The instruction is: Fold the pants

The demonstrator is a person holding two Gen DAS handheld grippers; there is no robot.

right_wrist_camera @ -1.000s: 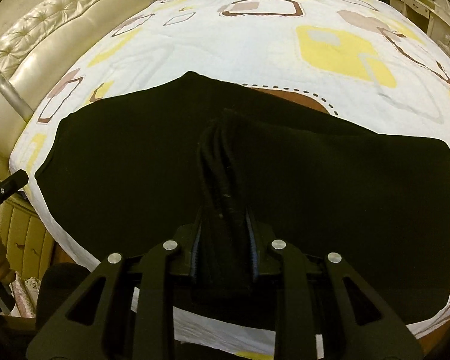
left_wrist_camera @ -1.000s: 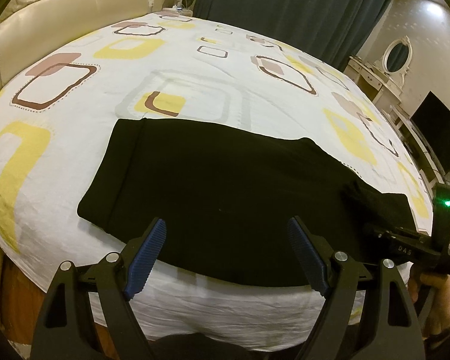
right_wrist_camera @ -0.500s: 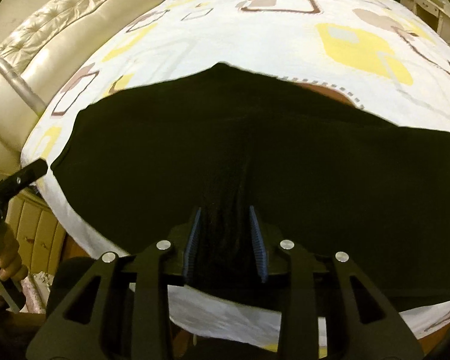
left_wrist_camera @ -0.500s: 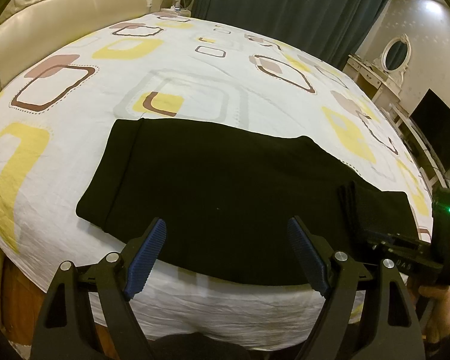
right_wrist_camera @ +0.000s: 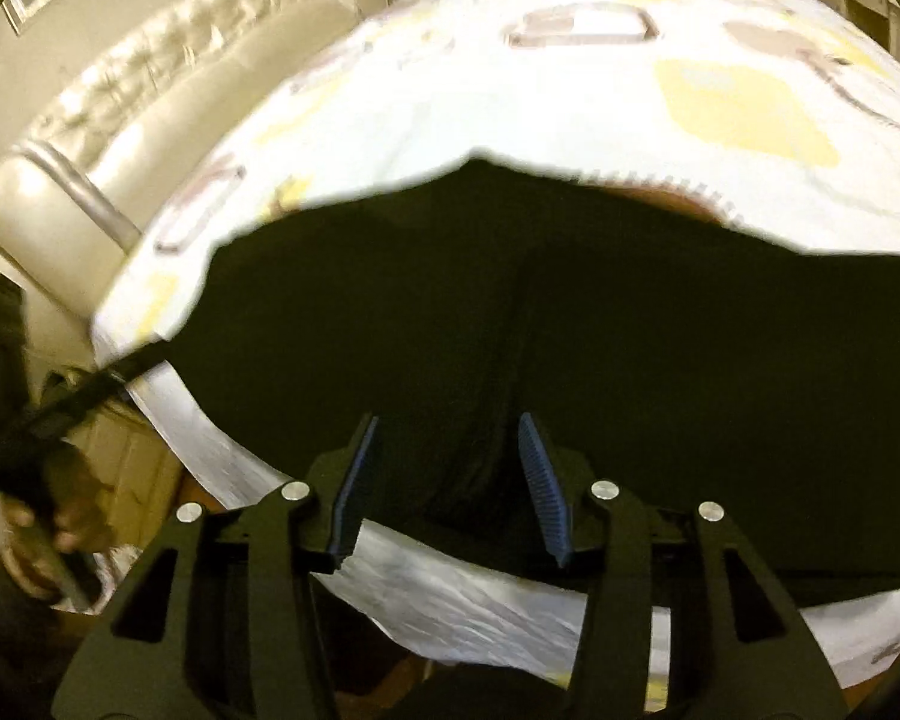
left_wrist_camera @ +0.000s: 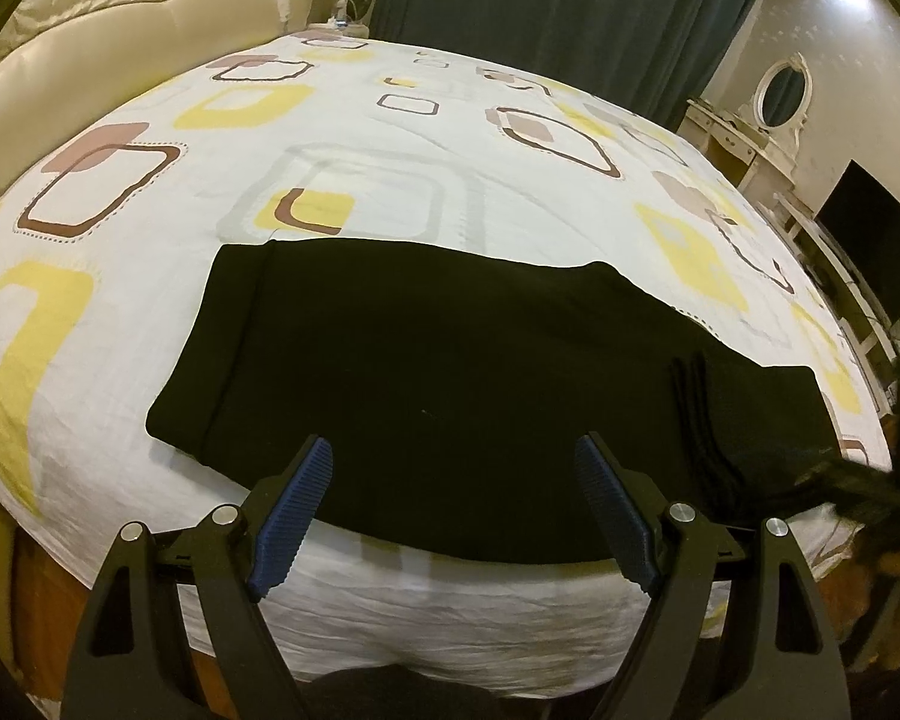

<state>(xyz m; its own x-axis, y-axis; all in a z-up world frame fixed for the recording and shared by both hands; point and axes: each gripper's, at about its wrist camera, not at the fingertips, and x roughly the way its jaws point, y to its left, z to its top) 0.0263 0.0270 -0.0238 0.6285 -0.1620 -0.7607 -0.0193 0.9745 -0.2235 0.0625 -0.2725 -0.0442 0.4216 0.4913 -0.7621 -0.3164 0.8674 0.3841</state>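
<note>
Black pants (left_wrist_camera: 450, 360) lie flat along the near edge of the bed (left_wrist_camera: 390, 168), waistband at the left, with a bunched ridge of fabric (left_wrist_camera: 699, 414) at the right. My left gripper (left_wrist_camera: 453, 450) is open and empty, hovering over the pants' near edge. In the blurred right wrist view the pants (right_wrist_camera: 570, 312) fill the middle. My right gripper (right_wrist_camera: 450, 426) is open just above the pants' near edge, with nothing between the fingers. It shows as a dark blur in the left wrist view (left_wrist_camera: 858, 480).
The bed has a white sheet with yellow and brown squares. A cream tufted headboard (left_wrist_camera: 120, 18) stands at the left. Dark curtains (left_wrist_camera: 570, 18), a dressing table with an oval mirror (left_wrist_camera: 780, 90) and a TV (left_wrist_camera: 870, 252) stand beyond the bed at the right.
My right gripper has opened, let go of the bunched fabric and pulled back toward the bed's near edge. The ridge of fabric stays on the pants. My left gripper has hardly moved.
</note>
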